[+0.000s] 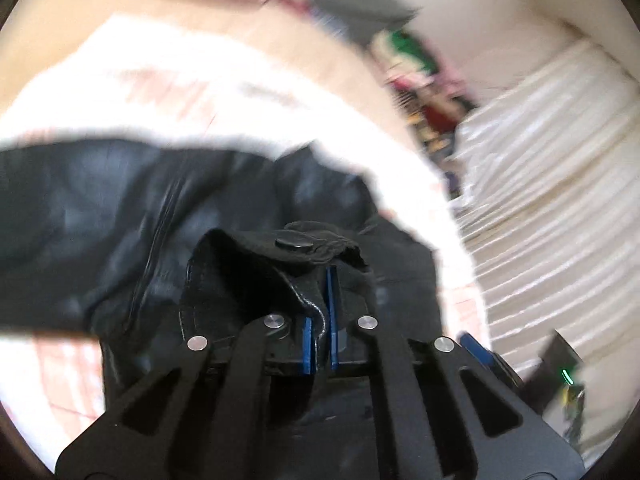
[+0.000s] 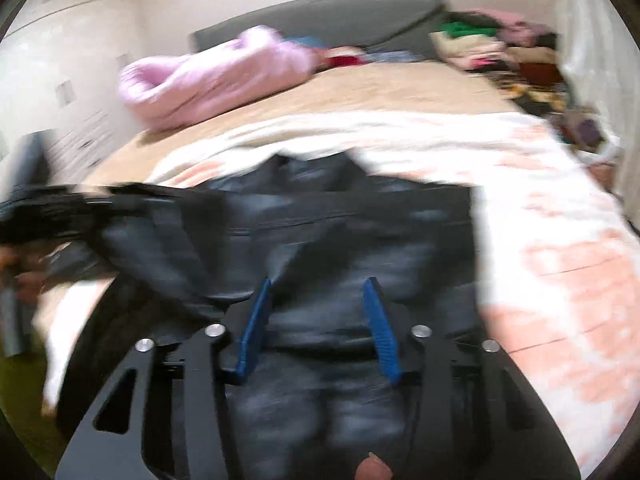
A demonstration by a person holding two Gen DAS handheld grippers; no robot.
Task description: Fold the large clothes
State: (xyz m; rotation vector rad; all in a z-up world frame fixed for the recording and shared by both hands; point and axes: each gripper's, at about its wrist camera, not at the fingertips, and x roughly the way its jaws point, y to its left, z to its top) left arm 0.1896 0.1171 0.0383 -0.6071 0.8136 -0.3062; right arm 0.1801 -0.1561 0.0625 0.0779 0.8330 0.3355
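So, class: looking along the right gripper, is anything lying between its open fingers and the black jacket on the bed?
Nothing visible does. The right gripper has its jaws apart directly over the black jacket, with only jacket fabric showing between the blue pads. The left gripper is already shut on a fold of the same jacket.

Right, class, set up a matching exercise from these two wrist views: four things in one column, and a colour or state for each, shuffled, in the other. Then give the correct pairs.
Things:
1. left gripper
2. right gripper
3. puffy jacket near the headboard
4. headboard

States or colours:
A. grey
B. jaws apart, nothing clamped
C. pink
D. shut on an edge of the black leather jacket

Pairs: 1-D, 2-B, 3-C, 4-A
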